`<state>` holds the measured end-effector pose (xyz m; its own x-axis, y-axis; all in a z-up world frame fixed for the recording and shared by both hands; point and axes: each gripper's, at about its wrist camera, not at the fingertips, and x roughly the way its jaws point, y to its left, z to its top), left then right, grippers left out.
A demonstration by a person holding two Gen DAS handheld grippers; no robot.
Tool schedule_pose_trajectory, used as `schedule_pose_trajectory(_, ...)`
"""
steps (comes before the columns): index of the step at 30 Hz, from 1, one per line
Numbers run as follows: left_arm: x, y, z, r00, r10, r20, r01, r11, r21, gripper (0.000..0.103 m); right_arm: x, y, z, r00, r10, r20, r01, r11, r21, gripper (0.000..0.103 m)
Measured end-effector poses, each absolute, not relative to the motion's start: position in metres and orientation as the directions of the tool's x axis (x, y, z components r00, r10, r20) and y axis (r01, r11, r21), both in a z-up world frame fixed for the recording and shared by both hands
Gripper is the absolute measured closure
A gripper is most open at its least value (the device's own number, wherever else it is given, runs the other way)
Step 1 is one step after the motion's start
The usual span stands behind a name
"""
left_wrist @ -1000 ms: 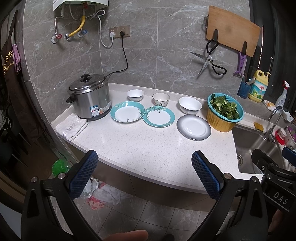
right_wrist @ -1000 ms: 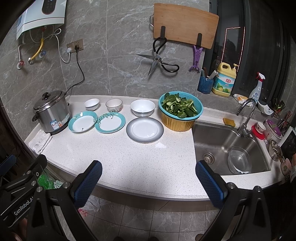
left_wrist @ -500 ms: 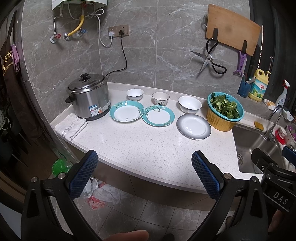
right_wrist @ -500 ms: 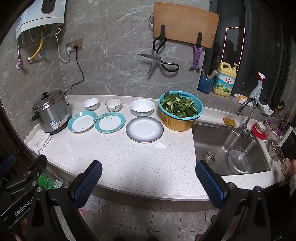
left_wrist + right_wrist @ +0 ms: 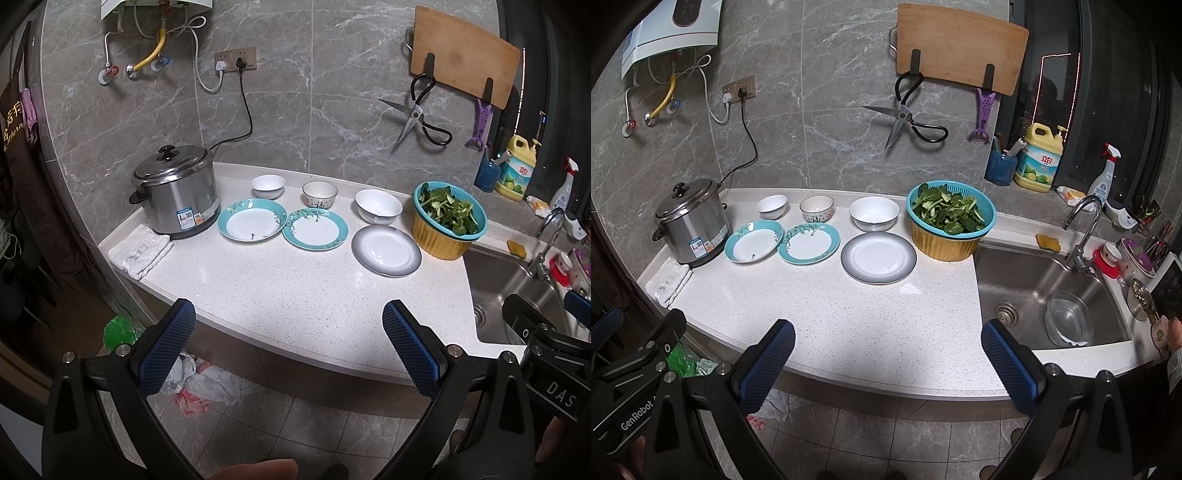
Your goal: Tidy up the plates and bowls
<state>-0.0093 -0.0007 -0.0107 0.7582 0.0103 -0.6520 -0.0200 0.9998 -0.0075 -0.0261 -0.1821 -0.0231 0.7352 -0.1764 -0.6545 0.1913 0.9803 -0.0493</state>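
At the far left of the white speckled countertop [image 5: 295,295] sits a folded white cloth [image 5: 142,249], and just behind it the stainless-steel rice cooker with a black knob [image 5: 173,192], close to the wall socket its cord needs. To its right, your dishes are laid out in two rows. The back row holds a small plain white bowl [image 5: 268,185], a white bowl with a dark rim and printed pattern [image 5: 320,194], and a larger white bowl [image 5: 378,206]. In front of them lie a teal-rimmed deep plate [image 5: 252,224], a teal-rimmed flat plate [image 5: 315,229] touching or just overlapping it, and a grey-rimmed white plate [image 5: 386,251]. Each piece lies singly, nothing stacked, so the sorting looks not yet begun.

Further right, a teal colander of green leaves in a yellow basin [image 5: 950,221] stands just beside the steel sink [image 5: 1015,269], a sensible spot for draining, and near the grey-rimmed plate, so mind it when you reach there.

Your left gripper [image 5: 288,347] hangs off the counter's front edge, fingers spread wide and holding nothing. Your right gripper [image 5: 888,360] does the same, equally wide and empty. Both sit well apart from the dishes, probably so you can survey the layout first. Stacking the two teal plates seems the natural opening.
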Motion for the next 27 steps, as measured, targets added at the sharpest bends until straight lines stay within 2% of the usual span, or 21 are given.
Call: schedule_pose_trajectory(27, -0.007, -0.003, -0.022, 0.753, 0.025, -0.657, -0.028, 1.0, 0.005, 0.0, -0.025, -0.188, -0.025, 0.735, -0.175, -0.656, 0.19, 0.981, -0.049, 0.0)
